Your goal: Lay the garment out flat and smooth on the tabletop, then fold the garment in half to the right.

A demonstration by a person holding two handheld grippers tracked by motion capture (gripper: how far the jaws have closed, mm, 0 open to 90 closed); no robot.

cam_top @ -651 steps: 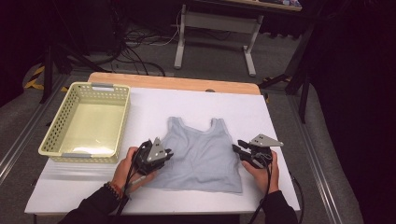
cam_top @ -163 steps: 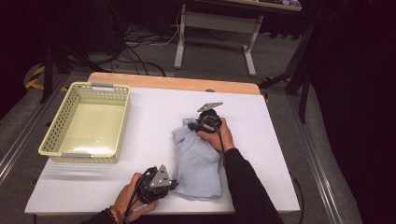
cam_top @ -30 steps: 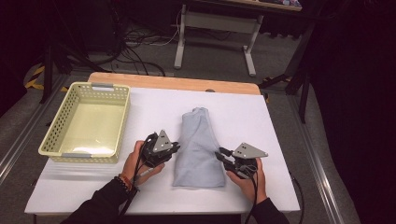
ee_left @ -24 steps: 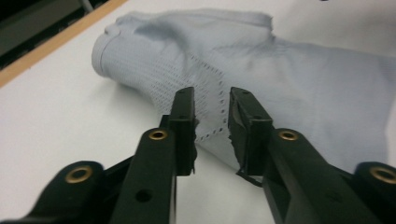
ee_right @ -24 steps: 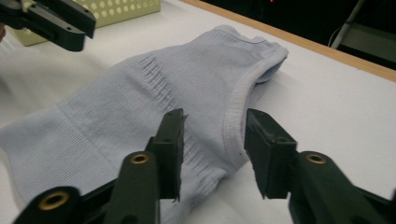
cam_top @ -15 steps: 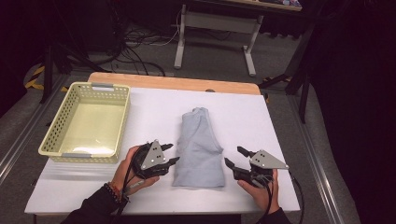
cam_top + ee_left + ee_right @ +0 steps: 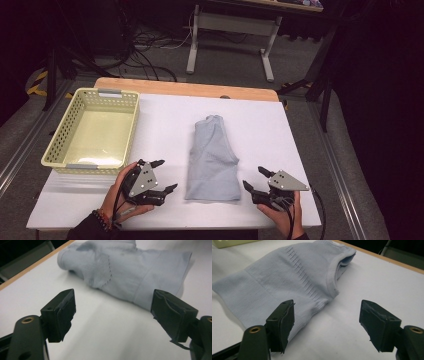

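**Folded Top on Table, Both Grippers Released**

The folded light-blue top [image 7: 212, 155] lies lengthwise near the middle of the white table [image 7: 300, 145], its hem at the near edge. The left gripper [image 7: 161, 176] sits just left of the hem; its jaws have just been opening, stand apart, and hold nothing. The right gripper [image 7: 256, 181] sits just right of the hem; its jaws have likewise been opening and stand apart, clear of the fabric. A yellow basket [image 7: 59, 150] rests at the far left.
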